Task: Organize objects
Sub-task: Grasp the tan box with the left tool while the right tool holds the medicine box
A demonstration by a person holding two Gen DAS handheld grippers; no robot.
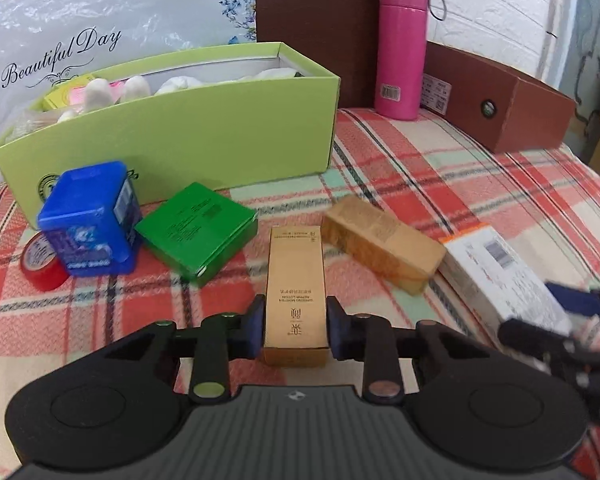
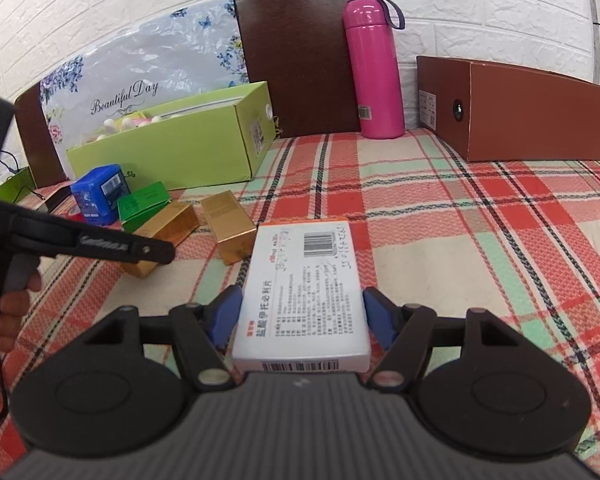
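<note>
The left gripper (image 1: 295,330) has its blue pads against both long sides of a tall gold cardboard carton (image 1: 296,292) that lies flat on the red, green and cream plaid cloth (image 1: 480,184), grasping it near its close end. The right gripper (image 2: 300,320) straddles a flat white medicine box with an orange edge and a barcode (image 2: 306,288); its left pad touches the box's side, the right pad sits just beside the other side, so I cannot tell whether it is clamped. A second gold carton (image 1: 384,240) lies between the two boxes.

Toward the far left edge of the cloth stands an open lime-green cardboard box (image 1: 172,136) holding white rolled items. In front of it sit a blue plastic cube container (image 1: 88,220), a red tape roll (image 1: 40,260) touching the cube, and a flat dark-green box (image 1: 196,232). At the far edge stand a pink metal flask (image 1: 402,48) and, toward the far right corner, a brown cardboard box (image 1: 496,104).
</note>
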